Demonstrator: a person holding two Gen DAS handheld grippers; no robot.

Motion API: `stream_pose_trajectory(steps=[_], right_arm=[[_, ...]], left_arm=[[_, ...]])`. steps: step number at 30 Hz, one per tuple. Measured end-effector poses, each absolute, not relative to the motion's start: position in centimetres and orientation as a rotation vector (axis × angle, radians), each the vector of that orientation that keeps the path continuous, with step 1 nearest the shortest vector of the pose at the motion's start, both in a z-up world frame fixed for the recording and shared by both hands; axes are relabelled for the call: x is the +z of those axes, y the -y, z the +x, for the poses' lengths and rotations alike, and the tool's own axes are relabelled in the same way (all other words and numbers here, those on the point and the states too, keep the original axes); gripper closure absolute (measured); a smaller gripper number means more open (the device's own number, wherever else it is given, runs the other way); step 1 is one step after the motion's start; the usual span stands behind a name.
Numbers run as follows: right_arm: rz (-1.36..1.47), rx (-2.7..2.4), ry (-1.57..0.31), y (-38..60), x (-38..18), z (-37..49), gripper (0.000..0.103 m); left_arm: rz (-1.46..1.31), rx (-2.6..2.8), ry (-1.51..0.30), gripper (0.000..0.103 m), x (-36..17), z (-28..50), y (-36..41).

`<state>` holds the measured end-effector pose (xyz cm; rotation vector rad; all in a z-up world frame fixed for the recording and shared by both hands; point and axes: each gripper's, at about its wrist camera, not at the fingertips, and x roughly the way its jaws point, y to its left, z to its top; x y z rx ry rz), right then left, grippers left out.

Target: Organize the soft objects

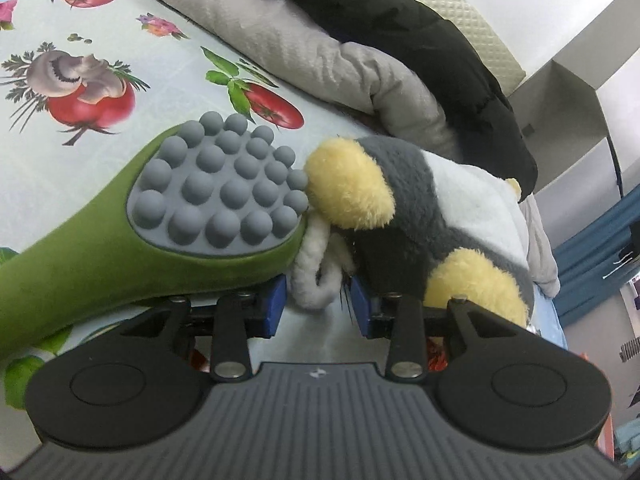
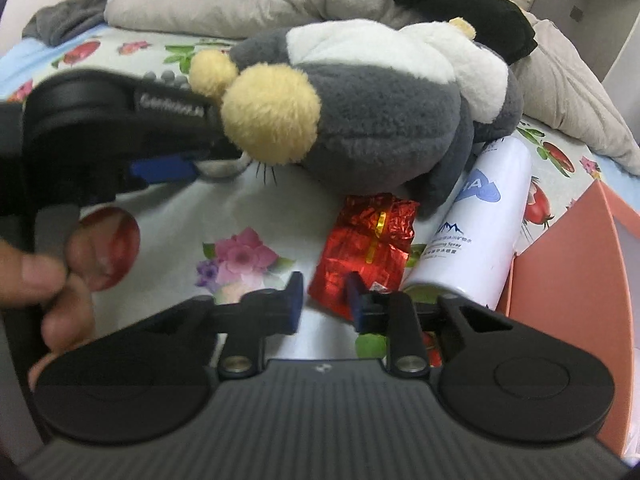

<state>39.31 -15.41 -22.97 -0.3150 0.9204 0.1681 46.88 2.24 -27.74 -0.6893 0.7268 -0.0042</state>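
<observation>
plush toy (image 2: 360,96): fuzzy fleece | wrapper (image 2: 362,246): crinkled glossy foil | massager (image 1: 218,192): matt rubber
</observation>
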Motion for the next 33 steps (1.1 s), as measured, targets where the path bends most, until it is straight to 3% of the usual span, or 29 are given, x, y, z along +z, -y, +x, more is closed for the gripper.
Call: stream_pose_trajectory(steps=[1,3,7,17,33], right_arm=[[-0.316,0.170,-0.927,15.4,-23.1,39.3,0.084],[-0.314,0.172,-0.935,15.4,-23.3,39.2,0.092],[-0.316,0.163,-0.925,15.3,-22.9,38.9,0.098],[-0.325,0.174,-0.894,14.7,-20.5,36.2,0.100],[-0.355,0.225,-0.856,12.9,-15.6,24.5,0.100]], left_arm=[[-0.682,-0.001,-0.725,0.066,-27.7,46.9,-2.1],[-0.677,0.005,-0.736,0.083,-27.9,47.0,-2.1],[-0.685,0.000,-0.740,0.092,-27.9,46.7,-2.4],[-0.645,-0.029,-0.749,0.094,-25.4,42.6,-3.0],[-0.605,-0.003,-0.825,0.094,-21.5,26.9,-6.1]])
